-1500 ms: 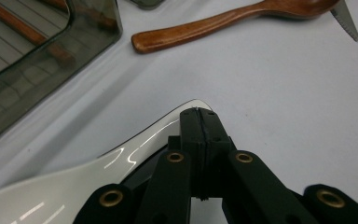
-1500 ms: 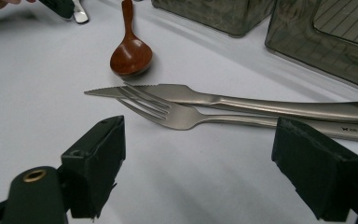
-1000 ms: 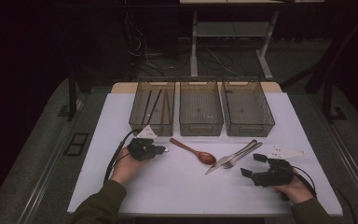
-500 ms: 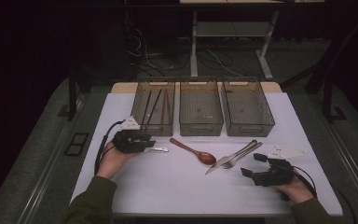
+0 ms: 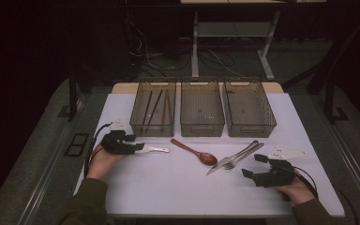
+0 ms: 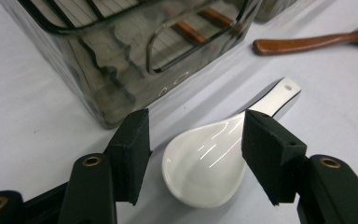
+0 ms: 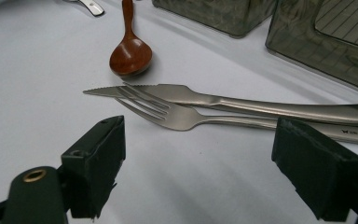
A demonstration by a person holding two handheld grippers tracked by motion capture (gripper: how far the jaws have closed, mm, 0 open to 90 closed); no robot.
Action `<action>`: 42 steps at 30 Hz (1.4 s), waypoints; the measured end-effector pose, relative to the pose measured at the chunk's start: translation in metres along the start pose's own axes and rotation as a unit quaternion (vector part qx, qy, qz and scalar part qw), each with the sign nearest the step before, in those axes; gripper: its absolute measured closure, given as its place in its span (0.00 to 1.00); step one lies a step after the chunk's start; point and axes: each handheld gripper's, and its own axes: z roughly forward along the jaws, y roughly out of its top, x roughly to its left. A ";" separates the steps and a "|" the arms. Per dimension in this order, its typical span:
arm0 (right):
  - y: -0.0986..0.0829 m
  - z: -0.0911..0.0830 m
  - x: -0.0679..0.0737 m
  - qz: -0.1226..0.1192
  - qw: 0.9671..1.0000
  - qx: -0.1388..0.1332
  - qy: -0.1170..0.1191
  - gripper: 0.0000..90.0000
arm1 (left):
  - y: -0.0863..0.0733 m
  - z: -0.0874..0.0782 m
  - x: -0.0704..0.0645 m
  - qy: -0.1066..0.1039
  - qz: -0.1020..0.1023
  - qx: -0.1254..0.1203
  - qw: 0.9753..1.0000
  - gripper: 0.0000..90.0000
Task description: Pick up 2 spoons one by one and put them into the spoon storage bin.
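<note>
The white spoon (image 6: 209, 168) is judged to be glazed ceramic: stiff, fairly light, slippery on its gloss, and liable to chip or crack if it is dropped or knocked against a bin wall. A hold across the bowl is thought poor, since the curved glaze could squirt out from between the pads. The flat handle, or the neck where bowl narrows to handle, is judged the better place to be gripped, with the pads set on its two long edges.

The spoon is seen as a deep, rounded white bowl with bright glints, running into a short flat handle with a small hole near its end. It lies on the white table (image 5: 168, 187) at the near left, just beside the near wall of the left bin (image 5: 153, 108), with its handle pointing right toward the wooden spoon (image 5: 195, 152).

The left gripper (image 6: 193, 144) is held with its jaws apart, one pad on either side of the bowl; contact with the spoon cannot be made out. The right gripper (image 7: 223, 168) is held wide apart at the near right, clamped on nothing, just short of the fork (image 7: 177, 114) and knife (image 7: 242, 103), which lie side by side.
</note>
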 end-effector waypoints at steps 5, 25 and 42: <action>0.000 0.000 0.000 -0.001 1.000 0.000 0.000 0.19 | -0.001 0.003 -0.001 0.009 0.017 0.027 0.999 0.46; 0.000 -0.001 -0.001 -0.002 1.000 -0.001 -0.001 0.19 | -0.005 0.007 -0.004 0.001 0.033 0.050 0.998 0.53; 0.000 0.000 0.000 -0.006 1.000 0.002 -0.002 0.19 | -0.008 0.000 -0.007 -0.028 0.062 0.046 0.997 0.79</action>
